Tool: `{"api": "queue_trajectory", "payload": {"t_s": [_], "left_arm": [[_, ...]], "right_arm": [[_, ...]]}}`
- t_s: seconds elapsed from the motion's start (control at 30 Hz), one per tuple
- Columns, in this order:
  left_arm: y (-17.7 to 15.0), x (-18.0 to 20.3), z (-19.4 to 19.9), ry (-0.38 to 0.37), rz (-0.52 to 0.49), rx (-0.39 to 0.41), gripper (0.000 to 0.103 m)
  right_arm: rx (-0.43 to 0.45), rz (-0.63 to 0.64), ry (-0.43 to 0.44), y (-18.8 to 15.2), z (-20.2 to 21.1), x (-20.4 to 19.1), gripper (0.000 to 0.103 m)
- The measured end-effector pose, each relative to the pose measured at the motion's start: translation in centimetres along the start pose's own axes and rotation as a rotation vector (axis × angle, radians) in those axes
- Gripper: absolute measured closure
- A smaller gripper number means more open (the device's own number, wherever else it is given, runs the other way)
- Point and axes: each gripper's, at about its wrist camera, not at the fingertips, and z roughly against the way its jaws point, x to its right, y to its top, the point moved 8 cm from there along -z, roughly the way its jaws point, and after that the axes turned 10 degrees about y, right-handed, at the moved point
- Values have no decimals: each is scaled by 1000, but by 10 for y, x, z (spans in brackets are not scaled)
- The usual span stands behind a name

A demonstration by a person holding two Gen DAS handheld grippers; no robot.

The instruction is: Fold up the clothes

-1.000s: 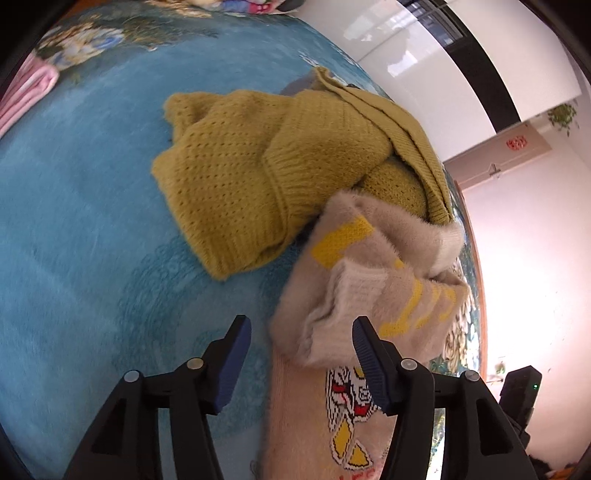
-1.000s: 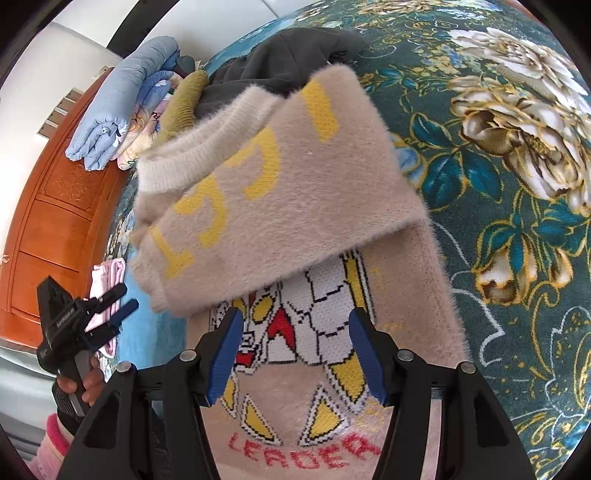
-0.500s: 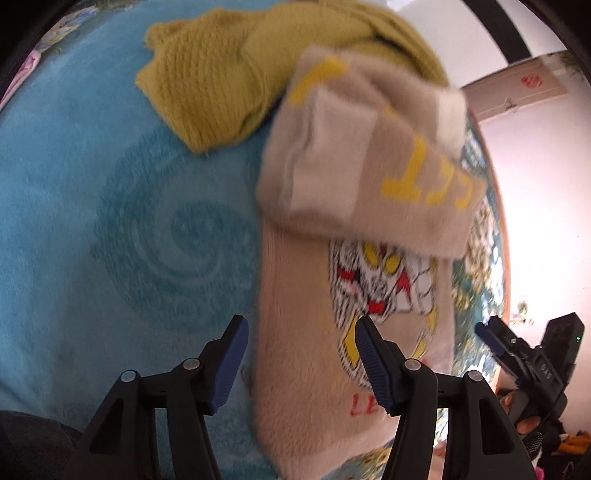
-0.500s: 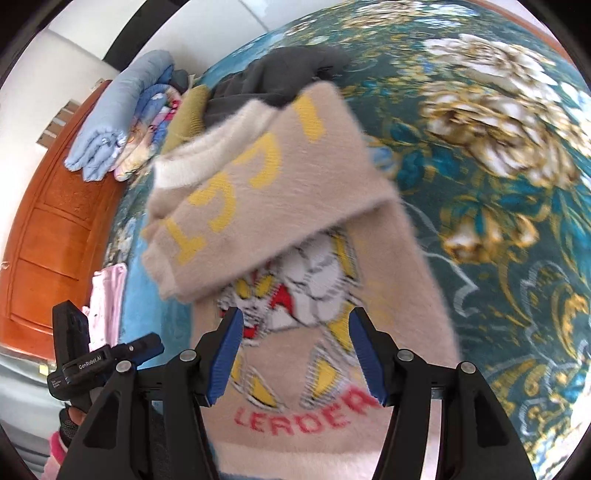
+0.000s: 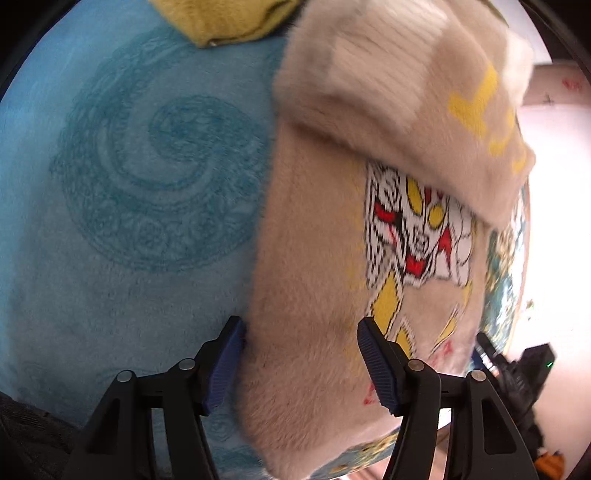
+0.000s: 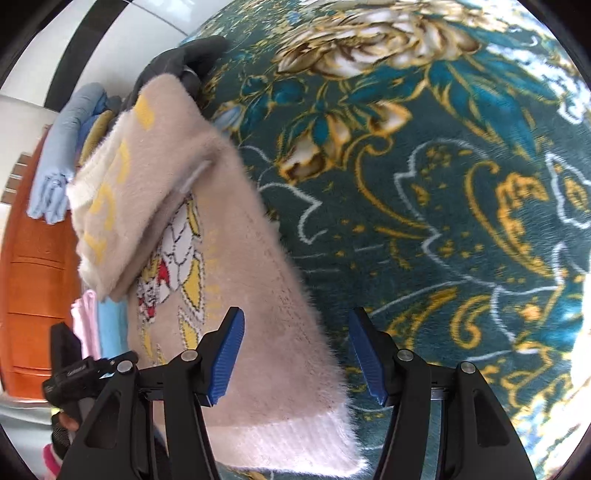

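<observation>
A fuzzy beige sweater (image 5: 314,280) lies flat on a plush blanket (image 5: 122,229), its sleeves folded across the chest at the far end so that the yellow lettering on them shows, and a white, red and yellow cartoon figure (image 5: 413,236) is visible on the front below the sleeves. The left gripper (image 5: 301,360) hangs over the near left edge of the sweater with its blue-padded jaws standing about half open; the left pad sits just at the sweater's edge and the right pad over the beige pile, and nothing is pinched between them. The right gripper (image 6: 295,354) is likewise about half open over the sweater's near right corner, close to the white ribbed hem (image 6: 295,439); the garment's right edge runs between its jaws, the left pad above the fabric and the right pad above the dark teal floral part of the blanket (image 6: 443,206), with no grip on anything. A mustard knit garment (image 5: 221,18) lies at the far end, just beyond the sweater. In the right wrist view a dark grey garment (image 6: 184,62) sits beyond the folded sleeves, light blue folded clothes (image 6: 62,155) are stacked far left, and an orange wooden cabinet (image 6: 33,295) stands at the left.
</observation>
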Motion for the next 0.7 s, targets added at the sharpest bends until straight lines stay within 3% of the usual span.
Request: {"api": "queue_trajectory", "payload": {"t_s": [0.1, 0.23, 0.37, 0.5, 0.7], "left_arm": [[-6, -1, -2, -4, -7, -21, 40], [-18, 1, -3, 5, -31, -54, 54], [-32, -2, -8, 4, -13, -114, 55], [-43, -11, -13, 1, 51, -149, 53], [-51, -11, -8, 7, 22, -131, 55]], "right_arm": [[-24, -3, 74, -1, -5, -5, 50], [-44, -7, 116, -5, -5, -5, 60], [-42, -56, 147, -11, 2, 11, 75], [-29, -83, 175, -14, 4, 18, 75], [-24, -76, 171, -5, -2, 9, 73]]}}
